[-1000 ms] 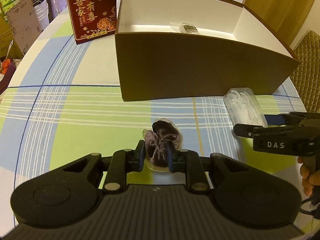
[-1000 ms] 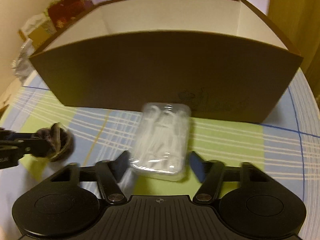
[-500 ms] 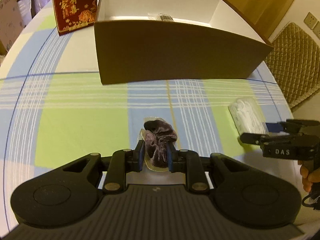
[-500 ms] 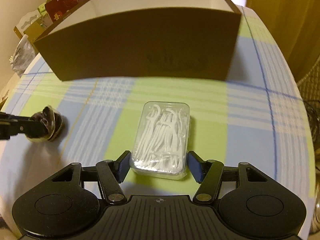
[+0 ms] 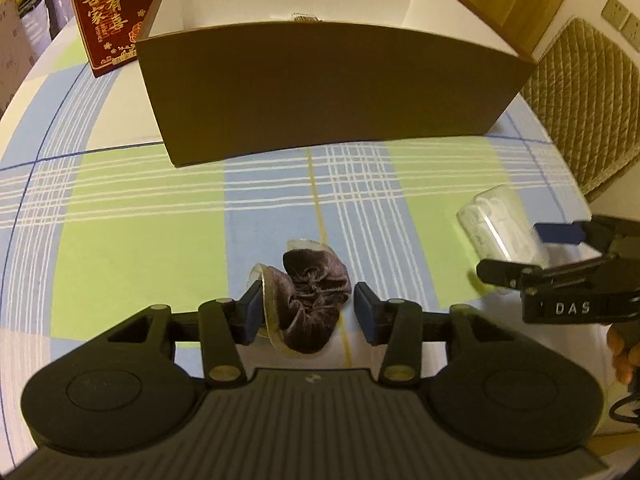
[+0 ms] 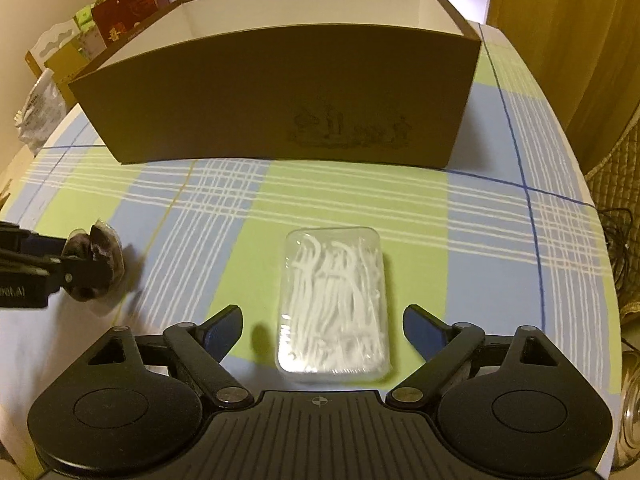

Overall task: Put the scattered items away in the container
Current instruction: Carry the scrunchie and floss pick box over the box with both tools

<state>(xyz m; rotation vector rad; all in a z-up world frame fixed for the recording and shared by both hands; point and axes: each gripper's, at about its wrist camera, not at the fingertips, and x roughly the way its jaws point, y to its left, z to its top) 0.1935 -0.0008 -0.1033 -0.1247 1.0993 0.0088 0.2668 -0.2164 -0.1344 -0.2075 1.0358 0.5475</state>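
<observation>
Left gripper (image 5: 308,312) sits with its jaws spread, the dark velvet scrunchie (image 5: 314,306) in its clear wrapper lying between them on the checked tablecloth (image 5: 136,220), left pad at the wrapper and right pad clear of it. Right gripper (image 6: 322,330), lettered "DAS" on its side in the left wrist view, is wide open around the clear box of floss picks (image 6: 334,304), neither pad touching. Beyond both, at the far side, stands the brown box (image 6: 280,96), open-topped with white inside and a faint printed drawing on its near wall, and far left a red carton (image 5: 108,16) with gold Chinese characters.
</observation>
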